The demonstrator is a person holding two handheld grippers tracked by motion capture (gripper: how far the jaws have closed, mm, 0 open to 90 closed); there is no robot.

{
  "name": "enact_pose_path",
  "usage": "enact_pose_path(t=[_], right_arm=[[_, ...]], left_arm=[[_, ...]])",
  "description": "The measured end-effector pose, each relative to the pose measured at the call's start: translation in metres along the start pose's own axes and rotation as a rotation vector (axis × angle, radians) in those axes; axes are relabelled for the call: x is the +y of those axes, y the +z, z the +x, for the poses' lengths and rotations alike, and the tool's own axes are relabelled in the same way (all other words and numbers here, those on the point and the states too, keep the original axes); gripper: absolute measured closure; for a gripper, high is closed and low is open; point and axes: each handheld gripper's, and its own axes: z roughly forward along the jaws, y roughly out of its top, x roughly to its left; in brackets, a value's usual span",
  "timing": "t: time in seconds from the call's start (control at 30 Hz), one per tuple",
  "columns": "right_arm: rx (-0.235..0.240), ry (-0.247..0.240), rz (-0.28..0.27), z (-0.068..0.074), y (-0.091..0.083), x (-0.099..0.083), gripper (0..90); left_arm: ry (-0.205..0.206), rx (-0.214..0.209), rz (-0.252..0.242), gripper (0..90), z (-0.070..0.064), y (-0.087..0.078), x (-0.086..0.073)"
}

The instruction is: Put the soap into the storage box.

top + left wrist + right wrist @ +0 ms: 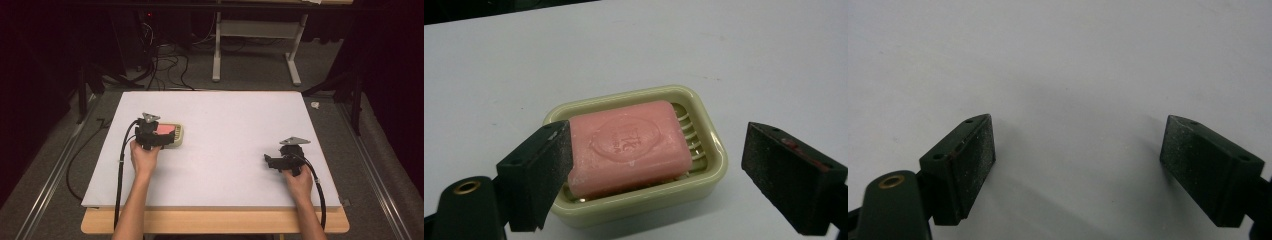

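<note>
**White bench, soap between open jaws**

On the white bench (225, 150) the left gripper (654, 170) stands released, jaws wide. The pink soap (629, 145) lies flat in its cream dish (711, 160) between them, long axis running jaw to jaw. The right gripper (1078, 165) is released over bare bench.

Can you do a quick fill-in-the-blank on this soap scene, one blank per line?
1. The soap is ____ in colour.
2. The soap lies in a cream ____.
3. The left gripper has its jaws ____.
4. The right gripper hangs over the bare white ____.
Missing words: pink; dish; open; table
</note>
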Motion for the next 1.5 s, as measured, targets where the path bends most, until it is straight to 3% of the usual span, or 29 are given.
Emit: enact_pose_path(t=[0.8, 1.5], right_arm=[[-0.001, 0.0, 0.0, 0.0, 0.0, 0.0, 15.0], [-0.001, 0.0, 0.0, 0.0, 0.0, 0.0, 15.0]], left_arm=[[0.059, -0.047, -0.05, 14.1, -0.013, -0.032, -0.01], [0.049, -0.109, -0.099, 14.2, -0.021, -0.053, -0.026]])
